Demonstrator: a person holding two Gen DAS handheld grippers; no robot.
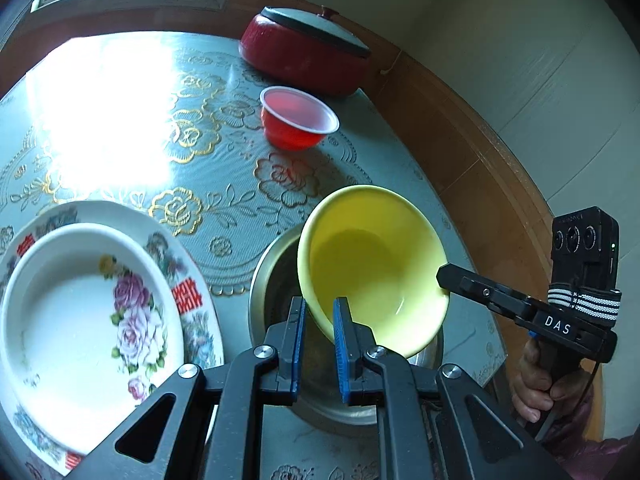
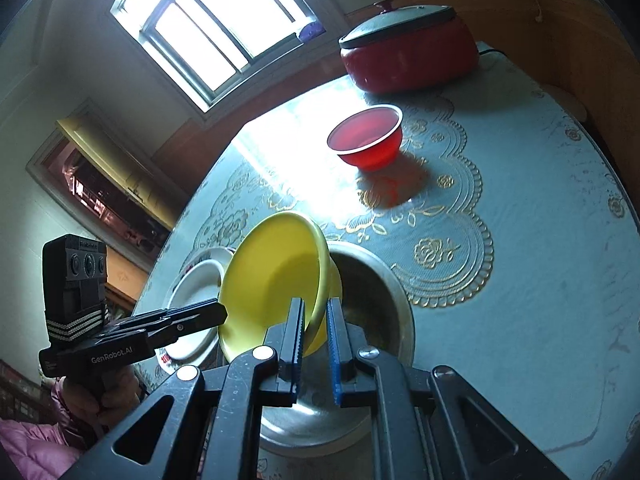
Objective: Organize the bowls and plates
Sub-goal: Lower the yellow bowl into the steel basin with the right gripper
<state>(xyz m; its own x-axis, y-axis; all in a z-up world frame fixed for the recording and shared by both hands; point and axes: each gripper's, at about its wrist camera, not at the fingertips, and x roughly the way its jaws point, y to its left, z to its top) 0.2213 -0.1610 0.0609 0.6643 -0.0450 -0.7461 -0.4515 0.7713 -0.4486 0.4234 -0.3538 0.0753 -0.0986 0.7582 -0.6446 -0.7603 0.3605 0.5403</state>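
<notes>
Both grippers pinched the yellow bowl (image 1: 372,268) by its rim, the left gripper (image 1: 320,344) at six o'clock and the right gripper (image 2: 314,344) opposite, holding it tilted just above the steel bowl (image 2: 376,300). At nine o'clock a white dish (image 1: 80,320) already sat nested in the flowered plate (image 1: 192,300). Nesting looked about half done: the red bowl (image 1: 298,120) remained alone at twelve o'clock on the counter (image 2: 520,240), short of the red pot (image 1: 304,56).

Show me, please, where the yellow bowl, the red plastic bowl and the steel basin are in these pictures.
yellow bowl (image 1: 372,264): left wrist view, on its inner wall.
red plastic bowl (image 2: 366,138): right wrist view, on its inside.
steel basin (image 2: 372,296): right wrist view, on its bare inner wall.
</notes>
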